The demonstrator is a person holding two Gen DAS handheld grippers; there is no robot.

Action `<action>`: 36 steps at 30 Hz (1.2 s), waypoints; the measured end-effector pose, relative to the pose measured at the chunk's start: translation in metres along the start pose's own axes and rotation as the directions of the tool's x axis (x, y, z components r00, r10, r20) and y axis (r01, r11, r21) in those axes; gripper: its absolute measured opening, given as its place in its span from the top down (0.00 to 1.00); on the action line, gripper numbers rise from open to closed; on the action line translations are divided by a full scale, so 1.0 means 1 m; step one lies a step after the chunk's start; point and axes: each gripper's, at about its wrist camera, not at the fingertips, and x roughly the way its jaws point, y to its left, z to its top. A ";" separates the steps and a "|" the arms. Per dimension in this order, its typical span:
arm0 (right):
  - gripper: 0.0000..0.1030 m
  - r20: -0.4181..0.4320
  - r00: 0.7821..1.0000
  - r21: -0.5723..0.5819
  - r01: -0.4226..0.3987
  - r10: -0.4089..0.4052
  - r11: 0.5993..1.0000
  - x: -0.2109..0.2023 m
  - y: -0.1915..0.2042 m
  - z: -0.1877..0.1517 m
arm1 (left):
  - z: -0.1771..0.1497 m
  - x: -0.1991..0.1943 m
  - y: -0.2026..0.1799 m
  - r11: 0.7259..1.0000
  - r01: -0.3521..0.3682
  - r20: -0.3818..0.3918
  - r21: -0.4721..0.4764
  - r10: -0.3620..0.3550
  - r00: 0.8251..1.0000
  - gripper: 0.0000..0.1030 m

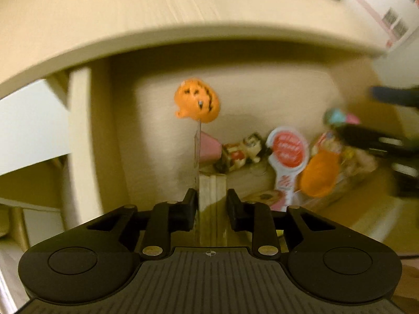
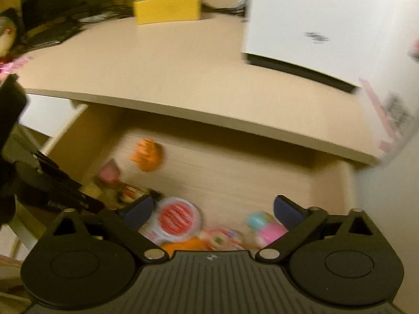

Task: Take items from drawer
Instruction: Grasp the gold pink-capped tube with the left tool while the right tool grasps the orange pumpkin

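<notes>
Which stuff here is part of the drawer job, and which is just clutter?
Job:
- open drawer
- orange pumpkin toy
- red-and-white round tag
- pink and blue toy
- small figurine
- left gripper, shut on the drawer's front edge
- right gripper, open over the drawer

Lying about, on the desktop:
- yellow box
- white box
- dark cables

I see the drawer (image 2: 235, 172) and desk top (image 2: 157, 78) in pale wood-grain laminate, smooth and matt. My left gripper (image 1: 211, 204) looks like matt black plastic with shiny metal pins, its fingers closed on a pale, smooth block (image 1: 212, 188). The orange toy (image 1: 197, 104) reads as glossy plastic.
</notes>
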 end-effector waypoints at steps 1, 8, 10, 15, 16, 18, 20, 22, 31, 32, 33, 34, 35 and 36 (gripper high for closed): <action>0.10 -0.011 1.000 -0.011 -0.022 0.022 1.000 0.010 0.004 0.008 | -0.003 -0.007 0.002 1.000 0.011 0.023 -0.015 -0.011 1.000 0.73; 0.32 -0.077 0.989 -0.161 -0.137 0.126 0.977 0.079 0.046 0.039 | -0.018 -0.048 0.023 0.995 0.005 0.171 -0.098 0.012 0.985 0.73; 0.33 -0.084 0.987 -0.195 -0.149 0.134 0.970 0.095 0.061 0.042 | -0.019 -0.055 0.031 0.993 0.013 0.184 -0.121 0.009 0.983 0.73; 0.37 -0.107 0.984 -0.225 -0.161 0.140 0.961 0.125 0.087 0.048 | -0.023 -0.059 0.034 0.996 0.000 0.191 -0.094 0.018 0.981 0.73; 0.39 -0.110 0.984 -0.225 -0.161 0.139 0.961 0.129 0.089 0.049 | -0.023 -0.060 0.033 0.997 -0.001 0.196 -0.078 0.016 0.981 0.73; 0.45 -0.123 0.983 -0.230 -0.160 0.135 0.960 0.138 0.094 0.049 | -0.024 -0.059 0.031 0.999 0.005 0.204 -0.052 0.006 0.979 0.73; 0.59 -0.147 0.980 -0.229 -0.165 0.134 0.959 0.147 0.097 0.049 | -0.026 -0.058 0.033 0.999 0.012 0.200 -0.042 -0.004 0.980 0.73; 0.65 -0.168 0.974 -0.219 -0.187 0.152 0.958 0.148 0.097 0.050 | -0.028 -0.052 0.028 0.999 0.007 0.186 -0.032 -0.001 0.982 0.73; 0.69 -0.137 0.979 -0.180 -0.175 0.152 0.968 0.053 0.061 0.033 | -0.011 -0.072 -0.006 0.996 0.083 0.331 0.039 -0.091 0.939 0.73; 0.69 -0.119 0.984 -0.164 -0.153 0.135 0.974 0.038 0.054 0.030 | -0.003 -0.078 -0.007 0.996 0.080 0.369 0.042 -0.090 0.925 0.73; 0.69 -0.096 0.988 -0.148 -0.135 0.121 0.980 0.022 0.047 0.029 | 0.005 -0.081 -0.009 0.996 0.081 0.398 0.037 -0.089 0.913 0.73; 0.69 -0.066 0.991 -0.137 -0.123 0.115 0.983 0.007 0.041 0.031 | 0.017 -0.084 -0.009 0.996 0.085 0.427 0.028 -0.088 0.900 0.73; 0.69 -0.039 0.993 -0.131 -0.113 0.109 0.985 -0.003 0.037 0.035 | 0.032 -0.087 -0.008 0.996 0.089 0.457 0.020 -0.089 0.885 0.73; 0.69 -0.010 0.995 -0.126 -0.100 0.100 0.987 -0.013 0.033 0.041 | 0.044 -0.088 -0.007 0.996 0.091 0.477 0.016 -0.087 0.875 0.73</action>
